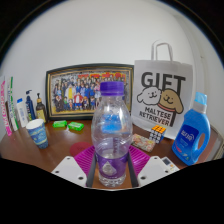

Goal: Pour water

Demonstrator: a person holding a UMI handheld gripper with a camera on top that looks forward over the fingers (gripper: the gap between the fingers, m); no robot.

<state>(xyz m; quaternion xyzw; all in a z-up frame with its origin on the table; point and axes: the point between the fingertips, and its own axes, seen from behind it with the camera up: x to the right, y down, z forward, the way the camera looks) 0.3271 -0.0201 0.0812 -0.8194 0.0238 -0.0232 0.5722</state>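
Observation:
A clear plastic water bottle (111, 135) with a purple cap and purple label stands upright between my fingers, partly filled with water. My gripper (112, 168) is shut on its lower body, both pink pads (84, 160) pressing its sides. The bottle's base shows just above the brown table (30, 155); whether it touches the table is unclear. A small light-blue paper cup (37, 132) stands to the left, beyond the left finger.
Along the back wall stand a framed group photo (75, 93) and a white gift bag (164, 95). A blue detergent bottle (191, 130) stands to the right. Tubes and bottles (15, 110) crowd the far left. Small green items (68, 126) lie ahead.

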